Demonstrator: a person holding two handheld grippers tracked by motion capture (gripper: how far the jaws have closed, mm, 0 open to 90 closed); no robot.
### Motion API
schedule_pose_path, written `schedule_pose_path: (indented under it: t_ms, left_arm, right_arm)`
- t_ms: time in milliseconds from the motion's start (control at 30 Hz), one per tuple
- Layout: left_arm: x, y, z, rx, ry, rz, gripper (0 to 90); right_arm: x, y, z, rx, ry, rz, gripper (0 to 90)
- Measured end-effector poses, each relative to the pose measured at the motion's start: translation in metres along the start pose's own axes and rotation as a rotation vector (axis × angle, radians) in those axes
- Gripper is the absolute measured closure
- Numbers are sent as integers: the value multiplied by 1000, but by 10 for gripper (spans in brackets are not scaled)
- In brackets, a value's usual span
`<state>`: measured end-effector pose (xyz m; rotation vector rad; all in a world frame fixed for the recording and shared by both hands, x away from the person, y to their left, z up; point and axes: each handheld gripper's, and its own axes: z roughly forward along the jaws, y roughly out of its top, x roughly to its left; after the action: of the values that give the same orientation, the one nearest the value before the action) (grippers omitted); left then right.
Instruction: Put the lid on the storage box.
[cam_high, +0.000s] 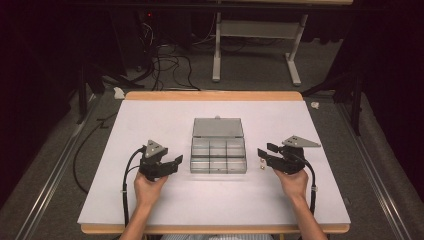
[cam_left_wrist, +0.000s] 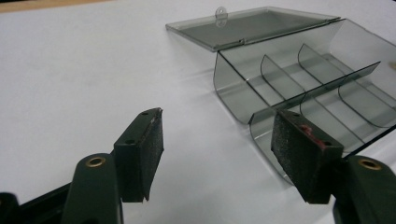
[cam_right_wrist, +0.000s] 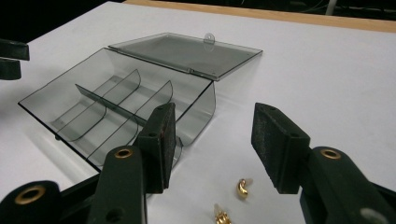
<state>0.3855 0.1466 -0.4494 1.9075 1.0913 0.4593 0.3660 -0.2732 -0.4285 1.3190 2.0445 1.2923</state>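
Foam-padded right claw (cam_right_wrist: 212, 144) over curved gold earring (cam_right_wrist: 242, 188).

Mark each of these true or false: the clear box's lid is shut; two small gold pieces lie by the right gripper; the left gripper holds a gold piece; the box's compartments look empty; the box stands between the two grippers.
1. The clear box has its lid shut. False: the lid lies folded back flat on the table.
2. Two small gold pieces lie by the right gripper. True.
3. The left gripper holds a gold piece. False: its jaws are open with nothing between them.
4. The box's compartments look empty. True.
5. The box stands between the two grippers. True.
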Motion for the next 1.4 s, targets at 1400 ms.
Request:
schedule_pose_path:
  t_ms: [1400]
  left_arm:
    - [-2, -33, 16, 128, 80, 36, 333]
  right_arm:
    - [-7, -46, 0, 140, -68, -26, 706]
